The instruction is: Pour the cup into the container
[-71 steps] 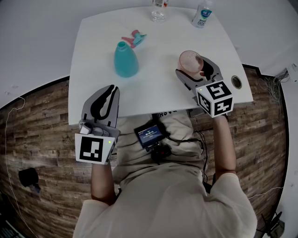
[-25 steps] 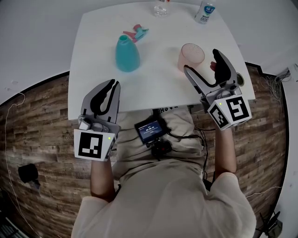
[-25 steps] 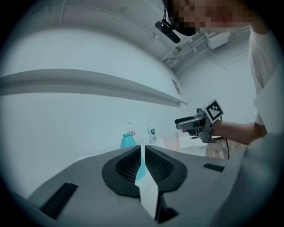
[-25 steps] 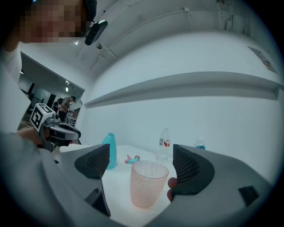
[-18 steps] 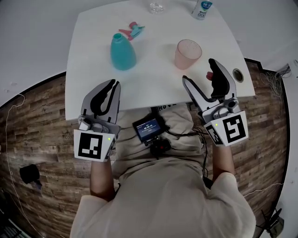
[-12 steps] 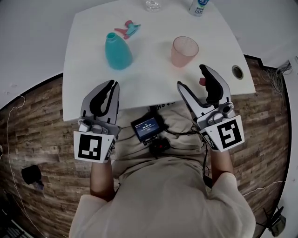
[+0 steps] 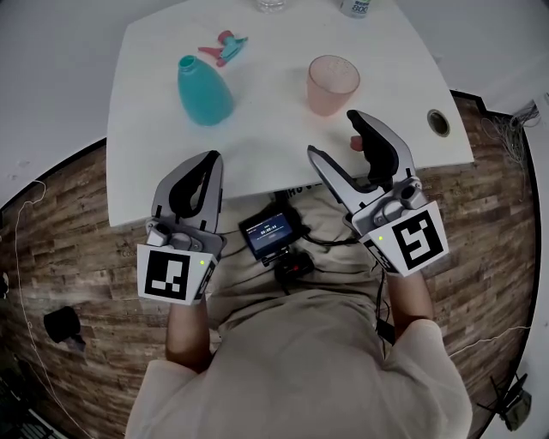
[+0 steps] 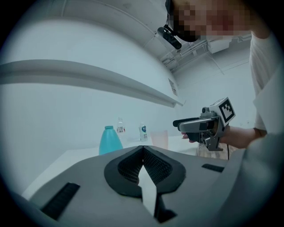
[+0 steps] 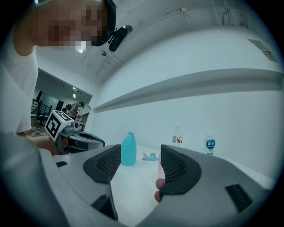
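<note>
A pink cup (image 7: 333, 84) stands upright on the white table (image 7: 283, 129), right of centre. It also shows small in the left gripper view as a pale cup (image 8: 160, 138). The teal bottle (image 7: 204, 90) stands uncapped to its left, with its pink spray head (image 7: 223, 47) lying behind it. My right gripper (image 7: 333, 135) hovers at the near table edge, short of the cup. Its jaws are closing with nothing between them. My left gripper (image 7: 208, 160) is shut and empty at the near edge, below the teal bottle (image 8: 109, 139).
Two clear bottles (image 7: 271, 4) (image 7: 354, 7) stand at the table's far edge. A round cable hole (image 7: 437, 123) sits at the table's right corner. A small screen device (image 7: 268, 233) hangs at the person's chest, between the grippers. Wood floor surrounds the table.
My right gripper has let go of the cup and drawn back toward the person, its jaws narrowing. The cup stays standing on the table. The left gripper has not moved.
</note>
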`<state>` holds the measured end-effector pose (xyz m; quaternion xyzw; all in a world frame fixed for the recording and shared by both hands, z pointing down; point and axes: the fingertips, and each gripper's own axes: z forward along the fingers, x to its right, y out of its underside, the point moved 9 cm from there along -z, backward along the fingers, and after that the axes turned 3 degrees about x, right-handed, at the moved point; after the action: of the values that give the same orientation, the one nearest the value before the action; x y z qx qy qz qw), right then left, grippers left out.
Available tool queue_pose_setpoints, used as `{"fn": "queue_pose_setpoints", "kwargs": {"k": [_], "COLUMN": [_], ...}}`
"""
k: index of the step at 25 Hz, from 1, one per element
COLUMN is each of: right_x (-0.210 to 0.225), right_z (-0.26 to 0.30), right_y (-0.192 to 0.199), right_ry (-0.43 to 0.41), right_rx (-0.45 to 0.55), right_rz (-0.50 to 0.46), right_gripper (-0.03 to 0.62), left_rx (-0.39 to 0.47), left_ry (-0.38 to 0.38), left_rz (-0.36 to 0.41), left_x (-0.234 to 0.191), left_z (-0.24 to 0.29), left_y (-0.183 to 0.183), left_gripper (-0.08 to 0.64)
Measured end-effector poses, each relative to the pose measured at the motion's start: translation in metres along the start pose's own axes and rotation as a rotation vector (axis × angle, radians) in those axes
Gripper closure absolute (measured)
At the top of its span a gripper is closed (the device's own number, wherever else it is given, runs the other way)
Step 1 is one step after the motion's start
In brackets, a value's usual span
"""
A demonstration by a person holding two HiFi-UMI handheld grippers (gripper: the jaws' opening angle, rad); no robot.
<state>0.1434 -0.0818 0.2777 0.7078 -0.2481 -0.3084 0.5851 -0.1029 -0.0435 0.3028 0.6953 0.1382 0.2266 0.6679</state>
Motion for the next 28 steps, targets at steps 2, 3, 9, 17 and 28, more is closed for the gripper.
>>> {"fn": "queue_pose_setpoints", "kwargs": {"k": [2,3,9,17,28], "right_x": [0.001,0.002,0.008,-0.003,-0.004], "right_z": [0.000,-0.001,0.003,0.013,0.013], "right_y": [0.003,0.005,0.016,0.027,0.029], "right_ry": [-0.005,-0.018,-0.101,-0.109,-0.095], "right_rx": [-0.011,-0.013,-0.051,-0.172,-0.168], "right_rz": [-0.006,0.006,0.235,0.112,0.090], "right_gripper": [0.305,0.305,0.305,0.305,0.305], "left_rx": [-0.003,-0.004,-0.005,-0.030,-0.028], "left_ry": [-0.005,-0.008,-0.019,-0.020,-0.020], "left_rz": [-0.003,-0.006,-0.042,-0.050,-0.040], "left_x": [-0.002,-0.003,-0.012,-0.011,-0.010], "left_z": [-0.001,-0.001,-0.004,-0.005,-0.006], "left_y": [0.001,0.001,0.002,0.008,0.004], "left_gripper": [0.546,0.546,0.546,0.546,0.546]}}
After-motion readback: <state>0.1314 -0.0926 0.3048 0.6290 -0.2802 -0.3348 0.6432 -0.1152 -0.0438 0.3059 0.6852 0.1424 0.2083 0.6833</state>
